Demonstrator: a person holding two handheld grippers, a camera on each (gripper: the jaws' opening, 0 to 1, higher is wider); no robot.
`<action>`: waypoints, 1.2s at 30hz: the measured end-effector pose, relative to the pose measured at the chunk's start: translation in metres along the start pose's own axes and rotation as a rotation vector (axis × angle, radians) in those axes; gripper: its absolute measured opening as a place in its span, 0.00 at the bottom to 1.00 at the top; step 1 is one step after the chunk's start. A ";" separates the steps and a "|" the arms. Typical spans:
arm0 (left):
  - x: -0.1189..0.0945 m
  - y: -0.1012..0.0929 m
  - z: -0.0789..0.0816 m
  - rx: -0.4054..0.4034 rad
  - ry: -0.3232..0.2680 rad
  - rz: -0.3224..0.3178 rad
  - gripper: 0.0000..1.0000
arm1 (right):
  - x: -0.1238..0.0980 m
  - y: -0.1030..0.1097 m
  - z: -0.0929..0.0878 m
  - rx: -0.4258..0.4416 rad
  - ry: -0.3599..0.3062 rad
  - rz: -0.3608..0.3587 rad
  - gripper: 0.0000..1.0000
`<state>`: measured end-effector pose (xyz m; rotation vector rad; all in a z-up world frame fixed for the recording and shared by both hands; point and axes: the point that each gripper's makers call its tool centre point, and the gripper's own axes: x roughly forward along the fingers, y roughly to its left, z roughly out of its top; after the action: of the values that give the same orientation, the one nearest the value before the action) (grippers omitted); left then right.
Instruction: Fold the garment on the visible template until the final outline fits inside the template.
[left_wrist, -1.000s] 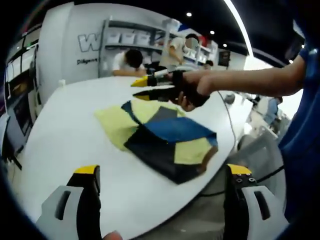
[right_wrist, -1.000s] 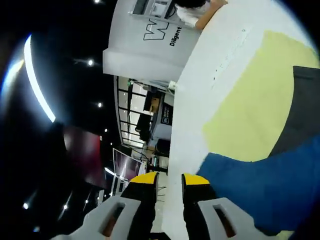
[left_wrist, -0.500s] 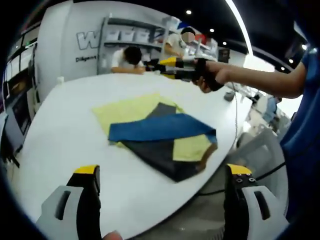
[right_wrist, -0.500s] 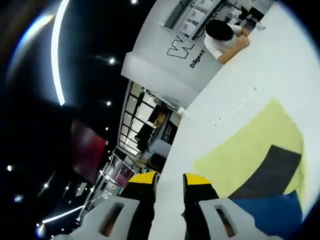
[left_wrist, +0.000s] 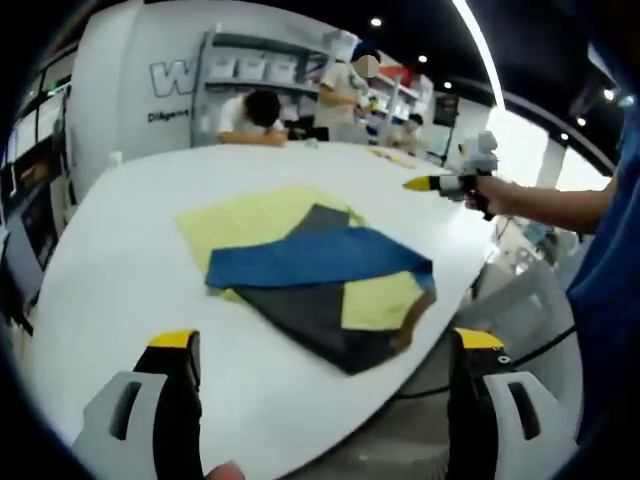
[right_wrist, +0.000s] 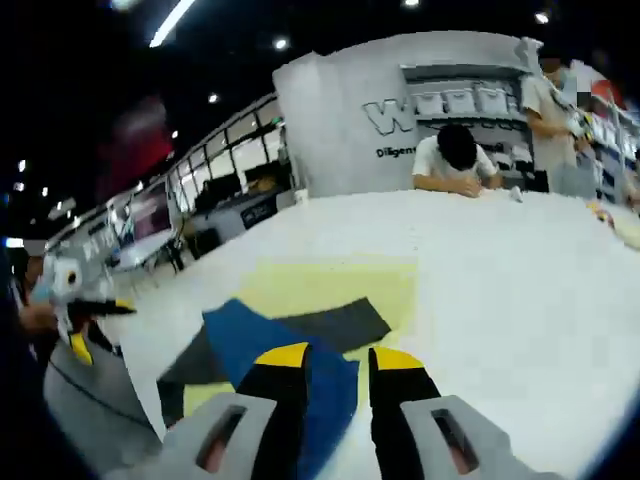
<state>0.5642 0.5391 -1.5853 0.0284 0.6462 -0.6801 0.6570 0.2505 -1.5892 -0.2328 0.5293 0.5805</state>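
Note:
The garment, in blue, dark grey and yellow panels, lies folded on the pale yellow template on a white table. A blue sleeve crosses it. My left gripper hangs back from the table's near edge, jaws wide open and empty. Right of the garment, a hand holds my right gripper past the table's edge, its yellow tips together. In the right gripper view that gripper is shut and empty above the blue cloth, with the template beyond and the left gripper at the left.
A person leans on the table's far edge and another stands by the shelves. The table's curved edge drops off close to the garment's right corner. Bare white tabletop spreads around the template.
The right gripper left the blue sleeve laid across the garment and drew back off to the right, beyond the table edge. My left gripper stayed put and open.

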 end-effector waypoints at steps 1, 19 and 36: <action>0.002 -0.005 0.000 0.002 0.006 0.000 0.98 | -0.001 0.006 -0.010 -0.084 0.032 0.004 0.20; 0.006 -0.015 0.000 -0.024 0.027 0.019 0.98 | 0.021 0.041 -0.040 -0.532 0.095 0.187 0.43; 0.013 -0.024 -0.002 -0.039 0.036 0.038 0.98 | 0.020 0.032 -0.070 -0.751 0.124 -0.091 0.30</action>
<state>0.5560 0.5134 -1.5900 0.0170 0.6914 -0.6315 0.6245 0.2609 -1.6614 -1.0053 0.3974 0.6603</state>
